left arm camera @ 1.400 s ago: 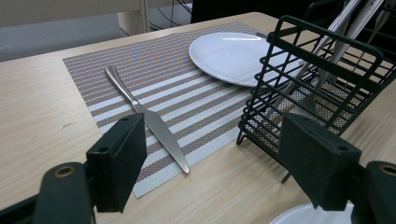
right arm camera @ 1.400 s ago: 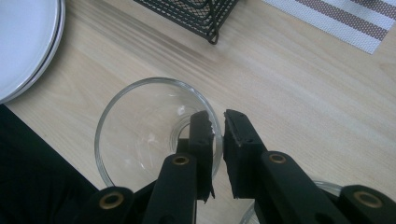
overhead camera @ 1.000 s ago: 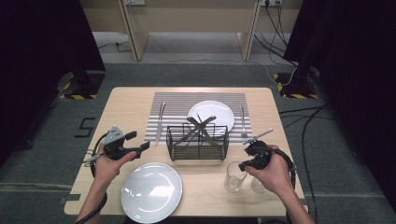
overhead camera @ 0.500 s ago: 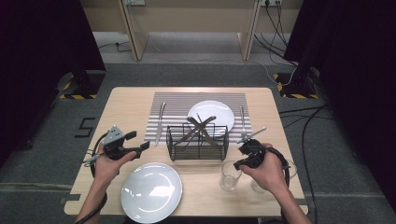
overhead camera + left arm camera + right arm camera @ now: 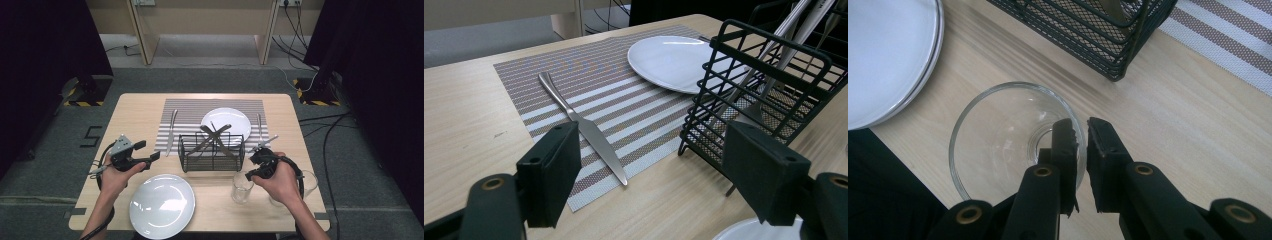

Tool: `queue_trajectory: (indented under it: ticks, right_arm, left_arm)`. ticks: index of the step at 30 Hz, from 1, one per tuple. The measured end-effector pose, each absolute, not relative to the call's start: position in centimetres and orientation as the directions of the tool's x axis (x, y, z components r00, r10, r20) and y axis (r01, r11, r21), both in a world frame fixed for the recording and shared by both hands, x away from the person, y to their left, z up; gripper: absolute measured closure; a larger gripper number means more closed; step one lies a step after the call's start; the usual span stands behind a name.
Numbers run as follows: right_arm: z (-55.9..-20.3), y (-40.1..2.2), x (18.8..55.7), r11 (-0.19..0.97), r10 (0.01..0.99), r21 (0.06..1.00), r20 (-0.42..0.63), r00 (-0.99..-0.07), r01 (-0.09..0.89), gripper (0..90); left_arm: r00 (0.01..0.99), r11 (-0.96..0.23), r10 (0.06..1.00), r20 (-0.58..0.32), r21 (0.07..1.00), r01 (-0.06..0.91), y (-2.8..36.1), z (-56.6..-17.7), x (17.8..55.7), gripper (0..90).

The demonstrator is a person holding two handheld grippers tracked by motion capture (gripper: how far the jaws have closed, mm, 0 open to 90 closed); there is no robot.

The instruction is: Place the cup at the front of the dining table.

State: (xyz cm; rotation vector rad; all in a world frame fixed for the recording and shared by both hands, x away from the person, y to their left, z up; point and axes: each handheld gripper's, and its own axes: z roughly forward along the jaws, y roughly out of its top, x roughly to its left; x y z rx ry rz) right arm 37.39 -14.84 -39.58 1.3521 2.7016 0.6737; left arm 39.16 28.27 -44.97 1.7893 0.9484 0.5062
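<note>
Glass: upright, clear, near the tabletop's front edge, right of centre, just before the wire basket. Right claw: jaws nearly together, pinching the glass rim, one jaw inside, one outside. Right hand: angled down from behind the glass. Left claw: wide, holding nothing, level near the front left.

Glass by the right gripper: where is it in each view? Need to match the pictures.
High view: glass at lower right of centre, just in front of the wire basket.
Left gripper view: not in it.
Right gripper view: glass at centre, its rim pinched between the jaws.
Shared landmark: the basket, beside the glass in both.
</note>
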Motion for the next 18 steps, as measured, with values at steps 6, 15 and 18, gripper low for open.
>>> queue_trajectory:
  ticks: [6, 15, 18]
  right_arm:
    - [-39.6, -14.3, 37.6, 0.527, 0.77, 0.398, 0.15, -0.62, 0.751, 82.3]
    - [-39.6, -13.5, 37.9, 0.531, 0.764, 0.401, 0.154, -0.627, 0.746, 82.3]
    - [-39.6, -13.2, 37.9, 0.535, 0.762, 0.401, 0.152, -0.63, 0.743, 82.3]
  left_arm:
    - [0.604, -0.185, 0.792, -0.085, 0.91, 0.371, 28.3, -45.0, 39.2, 23.5]
    - [0.604, -0.187, 0.792, -0.085, 0.909, 0.372, 28.3, -45.0, 39.2, 23.5]
    - [0.604, -0.186, 0.792, -0.085, 0.91, 0.372, 28.3, -45.0, 39.2, 23.5]
